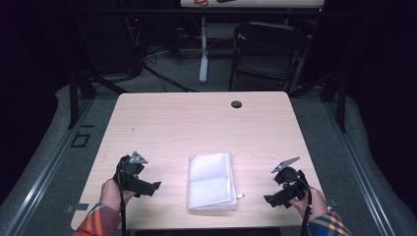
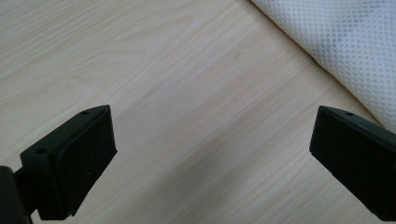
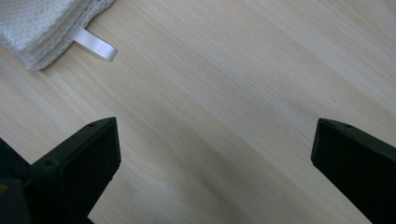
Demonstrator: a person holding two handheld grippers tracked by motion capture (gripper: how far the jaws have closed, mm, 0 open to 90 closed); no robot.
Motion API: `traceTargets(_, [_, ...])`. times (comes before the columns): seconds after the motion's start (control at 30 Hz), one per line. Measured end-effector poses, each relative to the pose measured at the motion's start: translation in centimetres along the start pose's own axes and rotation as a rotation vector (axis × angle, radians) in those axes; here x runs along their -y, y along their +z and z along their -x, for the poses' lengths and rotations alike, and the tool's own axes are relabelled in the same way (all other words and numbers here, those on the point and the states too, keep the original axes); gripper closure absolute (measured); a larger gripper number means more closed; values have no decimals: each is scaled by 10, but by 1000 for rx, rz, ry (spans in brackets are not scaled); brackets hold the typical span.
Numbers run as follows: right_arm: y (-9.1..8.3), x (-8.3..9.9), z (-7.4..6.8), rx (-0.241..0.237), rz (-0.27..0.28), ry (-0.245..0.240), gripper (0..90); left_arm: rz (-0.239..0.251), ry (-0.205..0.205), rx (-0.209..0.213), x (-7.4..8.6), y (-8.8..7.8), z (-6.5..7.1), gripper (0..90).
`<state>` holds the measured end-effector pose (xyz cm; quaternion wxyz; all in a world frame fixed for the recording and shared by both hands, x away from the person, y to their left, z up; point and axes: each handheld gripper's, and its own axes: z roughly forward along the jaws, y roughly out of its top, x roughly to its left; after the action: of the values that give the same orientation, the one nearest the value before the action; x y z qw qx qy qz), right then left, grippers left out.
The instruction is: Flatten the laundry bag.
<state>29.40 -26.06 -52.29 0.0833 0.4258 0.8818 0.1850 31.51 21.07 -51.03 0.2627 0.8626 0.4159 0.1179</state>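
A folded white mesh towel lies near the front middle of the light wooden table, with a small white loop tag at its front right corner. To its left, my left gripper rests low over the table, jaws wide apart with bare wood between them; the towel's edge fills the upper right of the left gripper view. On the towel's right, my right gripper is open too, with nothing between the jaws. In the right gripper view the towel's corner and the loop tag sit at the upper left.
A small dark round cap sits near the table's far edge. Beyond the table stand a dark chair, a white post and cables on the floor. Metal rails run along both sides.
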Motion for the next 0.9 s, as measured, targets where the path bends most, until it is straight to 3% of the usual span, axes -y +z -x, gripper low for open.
traceTargets(0.37, [0, -1, -2, -13, 5, 2, 12, 9, 4, 36, -2, -1, 8, 0])
traceTargets(0.5, [0, -1, -2, -25, 5, 10, 12, 25, 9, 68, -7, -1, 18, 0])
traceTargets(0.6, [1, -1, -4, -36, 29, 21, 12, 25, 32, 77, -11, 1, 26, 0])
traceTargets(0.9, [0, -3, -4, -54, 9, 8, 18, 45, 84, 100, -21, 4, 44, 8])
